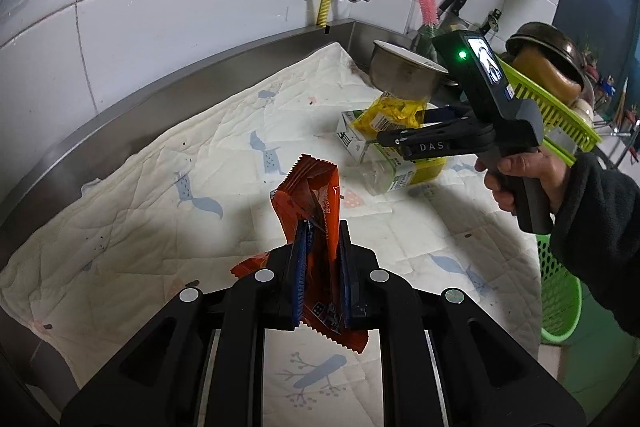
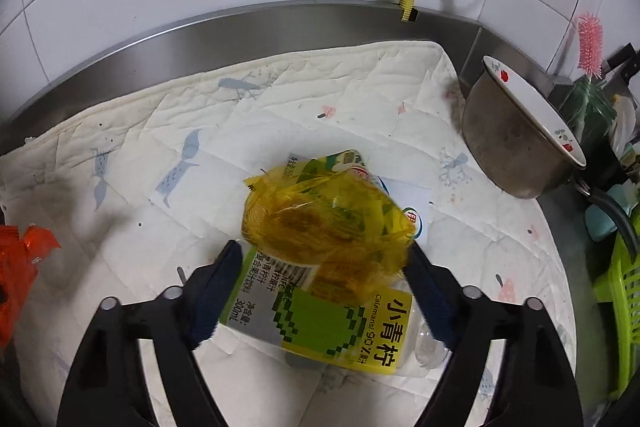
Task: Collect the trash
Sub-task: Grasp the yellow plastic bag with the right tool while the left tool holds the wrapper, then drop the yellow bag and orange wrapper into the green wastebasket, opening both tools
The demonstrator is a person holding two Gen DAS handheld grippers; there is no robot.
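In the left wrist view the left hand-held gripper [image 1: 320, 247] sits at the bottom centre, its jaws drawn narrow and clamped on an orange snack wrapper [image 1: 312, 195] that stands up crumpled between the pads, its torn end also poking out below them. Under it a white quilted cloth [image 1: 160, 167] with grey-blue animal prints covers the desk [image 1: 192, 75], whose steel back edge curves along the tiled wall.

At the right of that view a hand [image 1: 520, 175] in a dark sleeve holds the right hand-held gripper [image 1: 400, 131], which points left toward a yellow crumpled wrapper [image 1: 396, 109] lying on top of a clear bottle with a green and yellow label [image 1: 392, 163].

In the right wrist view the right hand-held gripper [image 2: 320, 259] has its jaws standing wide, one finger on each side of the yellow crumpled wrapper [image 2: 320, 219] at the frame's centre; the wrapper is blurred, and whether the pads touch it I cannot tell. The bottle [image 2: 328, 327] lies flat beneath it on the cloth [image 2: 200, 115]. A metal bowl [image 2: 516, 143] leans at the right, a green basket [image 2: 624, 287] at the far right edge, and the orange wrapper [image 2: 20, 267] shows at the left edge
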